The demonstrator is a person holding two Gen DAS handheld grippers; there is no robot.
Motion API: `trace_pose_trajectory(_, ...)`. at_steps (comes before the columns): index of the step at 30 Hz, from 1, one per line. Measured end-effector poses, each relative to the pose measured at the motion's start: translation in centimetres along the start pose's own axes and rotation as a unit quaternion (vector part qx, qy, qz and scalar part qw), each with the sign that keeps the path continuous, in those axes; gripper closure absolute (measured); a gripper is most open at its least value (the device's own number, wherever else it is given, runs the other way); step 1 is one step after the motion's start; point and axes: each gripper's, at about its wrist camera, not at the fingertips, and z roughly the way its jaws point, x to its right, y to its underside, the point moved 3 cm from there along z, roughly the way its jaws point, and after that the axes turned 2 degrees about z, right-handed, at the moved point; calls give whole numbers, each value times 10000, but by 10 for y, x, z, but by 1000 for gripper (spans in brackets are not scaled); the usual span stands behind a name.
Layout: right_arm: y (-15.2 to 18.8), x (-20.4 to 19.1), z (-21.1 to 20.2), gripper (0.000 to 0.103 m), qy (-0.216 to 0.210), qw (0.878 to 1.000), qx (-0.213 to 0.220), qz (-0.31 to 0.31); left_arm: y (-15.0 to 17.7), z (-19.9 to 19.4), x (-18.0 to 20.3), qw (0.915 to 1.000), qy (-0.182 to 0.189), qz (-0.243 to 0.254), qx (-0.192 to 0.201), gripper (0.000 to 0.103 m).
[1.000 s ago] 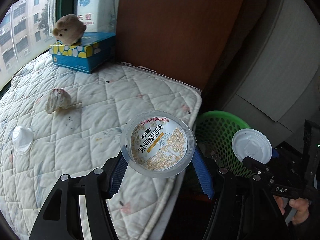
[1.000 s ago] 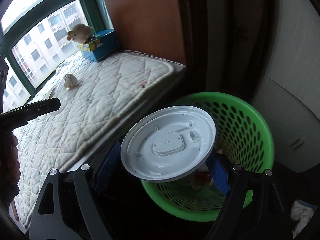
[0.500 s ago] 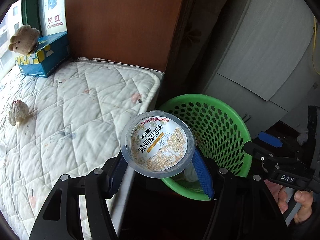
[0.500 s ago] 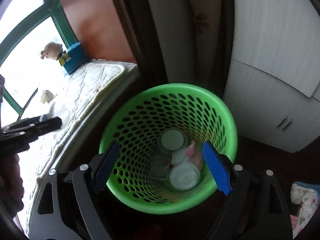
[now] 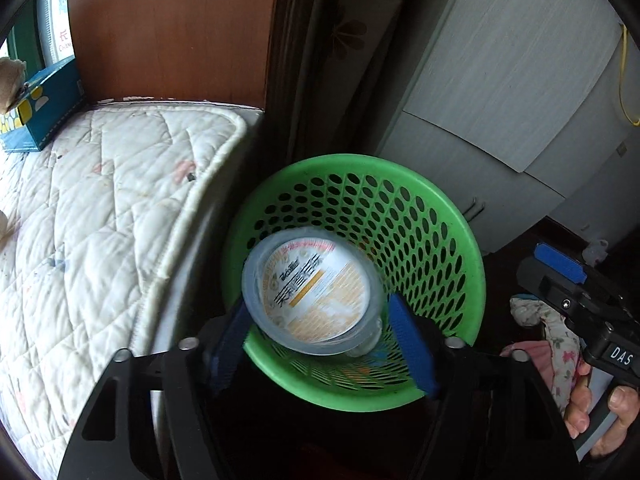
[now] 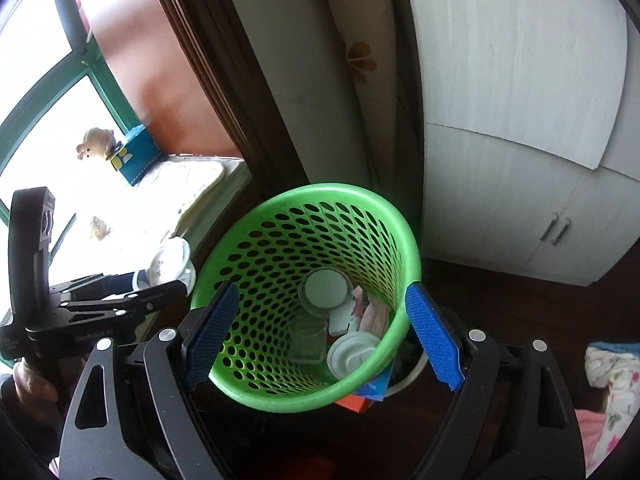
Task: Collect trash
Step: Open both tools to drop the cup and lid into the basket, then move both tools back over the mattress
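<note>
The left gripper (image 5: 320, 332) has just been opening its jaws; the clear plastic cup (image 5: 314, 294) sits loose between them, blurred, over the green basket (image 5: 452, 248), printed lid facing the camera, long axis pointing down into the basket; the right gripper (image 6: 320, 332) gapes wide, empty, above the basket.

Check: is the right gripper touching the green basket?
Apart. The left wrist view shows dark floor between the right gripper and the green basket rim.

place: home bedroom | evidence: quilted mattress (image 5: 100, 208); wardrobe (image 6: 520, 128); plush toy (image 6: 96, 142)
</note>
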Motion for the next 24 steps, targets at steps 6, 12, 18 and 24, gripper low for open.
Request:
trace_pose_trajectory(6, 0, 0, -4, 18, -44, 10000, 18, -6, 4, -3, 4, 10000, 46, 56, 25, 28)
trace_pose_trajectory(12, 2, -17, -2, 18, -154, 9997, -16, -173, 12, -24, -18, 9997, -122, -170, 131, 28)
trace_pose_trajectory(18, 0, -47, 7, 18, -331, 9986, -108, -406, 24, -53, -57, 9974, -506, -390, 325, 28)
trace_pose_trajectory(24, -3, -91, 21, 16, -568, 9955, -212, -727, 36, -81, -112, 9910, -932, -816, 508, 27)
